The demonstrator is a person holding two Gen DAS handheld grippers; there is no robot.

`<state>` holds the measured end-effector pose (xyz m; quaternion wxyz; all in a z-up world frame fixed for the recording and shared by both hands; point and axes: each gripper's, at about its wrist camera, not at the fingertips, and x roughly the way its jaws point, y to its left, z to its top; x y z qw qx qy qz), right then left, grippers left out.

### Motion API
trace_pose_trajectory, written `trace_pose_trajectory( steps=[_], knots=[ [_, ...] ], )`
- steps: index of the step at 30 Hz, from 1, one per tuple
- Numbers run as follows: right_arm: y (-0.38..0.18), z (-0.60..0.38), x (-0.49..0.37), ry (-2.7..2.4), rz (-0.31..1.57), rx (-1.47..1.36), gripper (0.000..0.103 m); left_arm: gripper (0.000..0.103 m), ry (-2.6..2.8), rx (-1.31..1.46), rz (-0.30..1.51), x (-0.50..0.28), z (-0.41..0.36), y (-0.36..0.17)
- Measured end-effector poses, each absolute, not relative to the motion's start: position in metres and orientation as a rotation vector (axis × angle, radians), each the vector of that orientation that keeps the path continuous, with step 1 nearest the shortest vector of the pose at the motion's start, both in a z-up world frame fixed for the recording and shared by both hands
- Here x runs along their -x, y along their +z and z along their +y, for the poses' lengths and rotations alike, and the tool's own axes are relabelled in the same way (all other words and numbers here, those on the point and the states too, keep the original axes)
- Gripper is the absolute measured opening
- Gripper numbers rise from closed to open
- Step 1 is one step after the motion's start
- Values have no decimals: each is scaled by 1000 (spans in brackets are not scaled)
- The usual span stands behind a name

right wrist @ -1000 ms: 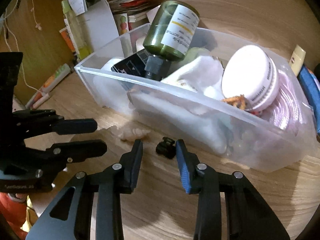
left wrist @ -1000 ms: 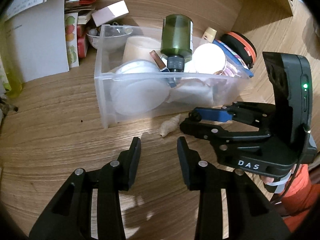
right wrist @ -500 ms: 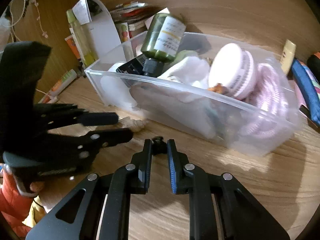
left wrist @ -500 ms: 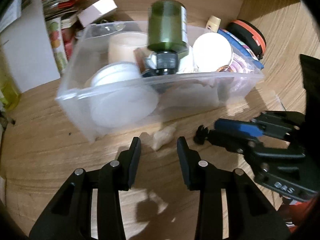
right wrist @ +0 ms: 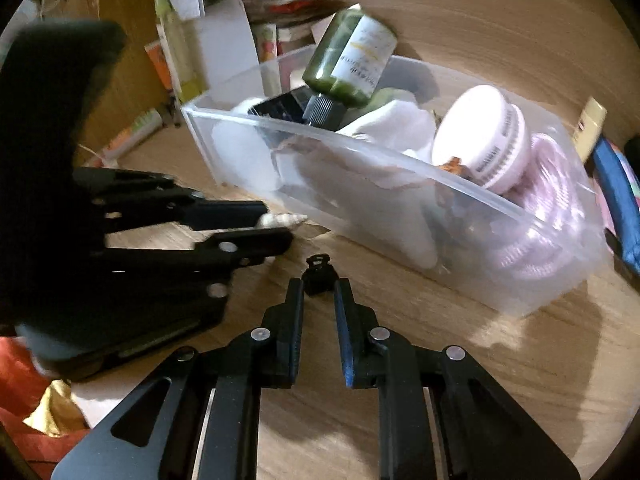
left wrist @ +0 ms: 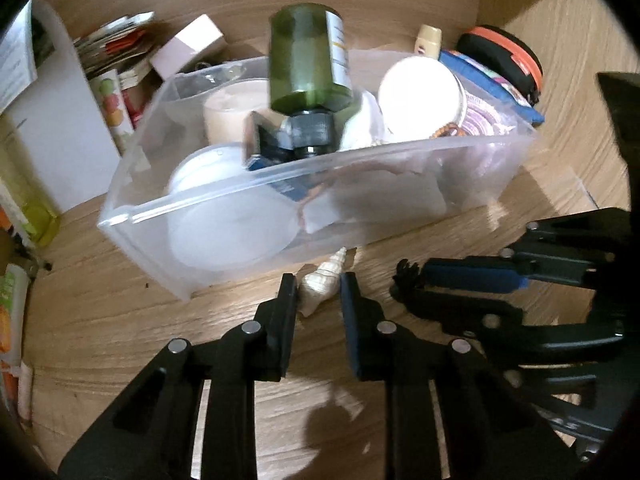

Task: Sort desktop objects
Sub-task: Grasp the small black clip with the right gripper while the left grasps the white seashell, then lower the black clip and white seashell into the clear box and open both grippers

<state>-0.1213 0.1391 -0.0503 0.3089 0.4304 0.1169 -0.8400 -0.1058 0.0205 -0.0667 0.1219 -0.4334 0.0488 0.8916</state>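
Change: both claws have closed in on their things since a second ago; the left now straddles the shell, which then lay ahead of its tips, and the right has narrowed around the clip.
Table [left wrist: 100,320]: wooden, carrying everything below.
Clear bin [left wrist: 280,184]: landmark; crammed with a green bottle [left wrist: 308,56] lying neck-down, a white round jar [left wrist: 420,96] and white tubs.
Left claw [left wrist: 318,292]: just in front of the bin's near wall, partly open, fingers either side of the shell; whether they touch it I cannot tell.
Right claw [right wrist: 318,292]: in front of the bin, beside the left claw, narrowed onto the clip, which sits between its tips.
Shell [left wrist: 324,284]: pale spiral, on the table against the bin's near wall.
Clip [right wrist: 317,268]: small, black, just in front of the bin, right of the shell.
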Motion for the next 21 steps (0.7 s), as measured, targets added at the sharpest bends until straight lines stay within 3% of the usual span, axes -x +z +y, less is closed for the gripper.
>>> trace_pose_trajectory(
  steps=[10, 13, 17, 19, 20, 21],
  knots=[
    [-54, 129, 136, -2227, 268, -1163, 15, 21, 2613, 1255, 54, 101, 7, -64],
    [-55, 120, 141, -2237, 261, -1170, 21, 21, 2641, 1228, 18, 97, 2, -59],
    [-54, 120, 140, -2242, 257, -1170, 38, 21, 2669, 1188, -69, 89, -13, -53],
    [-56, 116, 138, -2244, 280, -1150, 37, 21, 2674, 1186, -97, 86, -20, -52],
    [-56, 114, 136, -2252, 303, -1138, 31, 21, 2670, 1187, -108, 85, -22, -52],
    [-56, 111, 132, -2252, 334, -1124, 18, 21, 2670, 1186, -111, 84, -23, -52]
  ],
)
